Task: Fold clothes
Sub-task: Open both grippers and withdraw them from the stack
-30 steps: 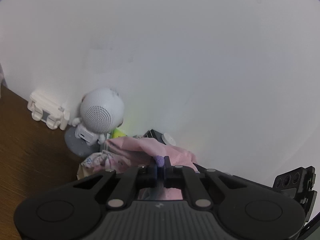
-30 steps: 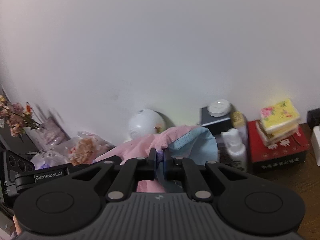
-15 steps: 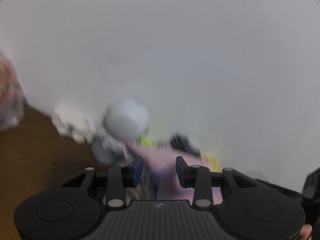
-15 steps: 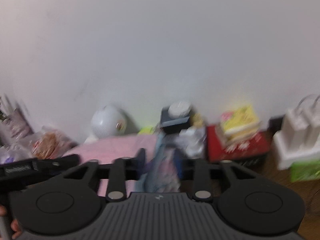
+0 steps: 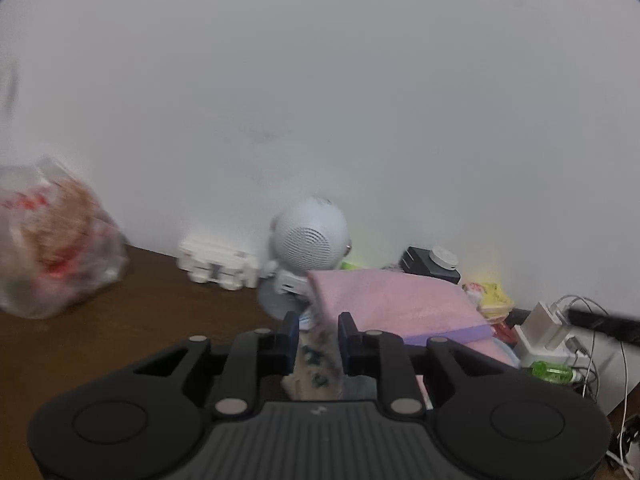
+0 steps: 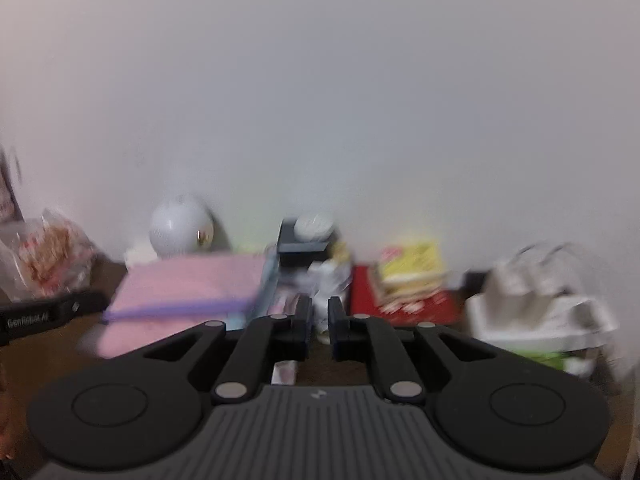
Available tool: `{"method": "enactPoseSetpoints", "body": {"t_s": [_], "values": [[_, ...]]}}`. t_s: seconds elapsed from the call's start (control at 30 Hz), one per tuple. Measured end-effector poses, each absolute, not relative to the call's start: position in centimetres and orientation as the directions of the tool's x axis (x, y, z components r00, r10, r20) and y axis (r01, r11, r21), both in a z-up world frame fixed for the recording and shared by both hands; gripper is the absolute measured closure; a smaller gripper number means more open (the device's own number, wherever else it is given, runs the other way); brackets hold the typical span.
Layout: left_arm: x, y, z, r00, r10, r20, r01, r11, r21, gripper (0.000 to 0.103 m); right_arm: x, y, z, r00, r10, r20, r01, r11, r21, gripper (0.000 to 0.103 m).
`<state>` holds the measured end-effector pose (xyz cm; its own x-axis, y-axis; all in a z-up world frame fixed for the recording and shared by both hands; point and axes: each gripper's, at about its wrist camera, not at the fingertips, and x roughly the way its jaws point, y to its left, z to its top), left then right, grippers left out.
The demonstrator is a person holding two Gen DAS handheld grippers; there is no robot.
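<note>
A folded pink cloth [image 5: 384, 300] with a purple hem lies flat on the brown table, with a light blue layer [image 6: 268, 280] at its right edge. My left gripper [image 5: 318, 322] hovers at its near left corner. Its jaws are closing, and a flower-patterned fabric [image 5: 318, 364] shows in the gap without being clearly pinched. My right gripper [image 6: 319, 312] is just right of the pink cloth [image 6: 188, 284], nearly shut, with nothing between its fingers. The left gripper's body [image 6: 48, 316] shows at the left edge of the right wrist view.
Along the white wall stand a round white speaker figure [image 5: 310, 236], a white toy [image 5: 218, 260], a black box with a white puck [image 5: 432, 264], a red box with a yellow pack [image 6: 408, 280] and a charger with cables [image 5: 548, 332]. A plastic bag [image 5: 52, 240] sits far left.
Both grippers held the bunched pink cloth a second ago and have let go of it. It now lies flat and folded. Both hands have drawn back and turned.
</note>
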<state>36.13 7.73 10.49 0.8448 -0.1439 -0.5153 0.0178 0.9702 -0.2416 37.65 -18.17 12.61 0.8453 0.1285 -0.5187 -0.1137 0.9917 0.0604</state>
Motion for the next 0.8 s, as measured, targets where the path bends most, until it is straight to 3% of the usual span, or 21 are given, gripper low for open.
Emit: {"method": "enactPoseSetpoints", "body": {"t_s": [0.07,0.13,0.2,0.23,0.37,0.4,0.53,0.63,0.7,0.8], "values": [[33.6,7.8,12.2,0.843,-0.133,-0.521,0.016,0.974,-0.224,0.083,34.9,-19.0,14.9,0.861,0.124,-0.494,-0.108,0.992,0.062,0.094],[29.9,7.9,13.6,0.844,-0.152,-0.515,0.034,0.972,-0.232,0.074,31.2,-19.3,16.4,0.868,0.121,-0.481,-0.104,0.993,0.063,0.093],[26.0,7.9,14.2,0.842,-0.174,-0.510,0.055,0.969,-0.239,0.054,27.2,-19.4,16.8,0.866,0.132,-0.482,-0.110,0.991,0.073,0.090],[24.0,7.8,14.2,0.843,-0.181,-0.507,0.066,0.969,-0.237,0.052,24.9,-19.3,16.5,0.864,0.134,-0.486,-0.110,0.991,0.077,0.088],[14.6,6.7,11.5,0.829,-0.178,-0.531,0.094,0.979,-0.181,0.036,14.7,-18.9,12.8,0.836,0.149,-0.528,-0.102,0.988,0.117,0.063],[12.3,6.3,10.5,0.822,-0.174,-0.542,0.101,0.982,-0.162,0.032,12.3,-18.7,11.5,0.825,0.155,-0.543,-0.103,0.987,0.125,0.061],[5.0,4.9,6.2,0.787,-0.165,-0.594,0.092,0.984,-0.151,0.031,4.5,-17.4,6.2,0.776,0.166,-0.608,-0.115,0.986,0.123,0.057],[2.2,4.0,3.2,0.745,-0.186,-0.641,0.084,0.979,-0.187,0.031,1.3,-17.2,3.6,0.763,0.186,-0.619,-0.133,0.982,0.131,0.042],[1.1,3.1,2.3,0.735,-0.148,-0.662,0.060,0.986,-0.153,0.031,-0.2,-17.2,2.5,0.769,0.152,-0.621,-0.118,0.988,0.097,0.025],[0.1,2.2,1.8,0.760,-0.097,-0.643,0.029,0.993,-0.116,0.025,-1.4,-17.3,1.6,0.776,0.118,-0.619,-0.103,0.993,0.061,0.021]]}}
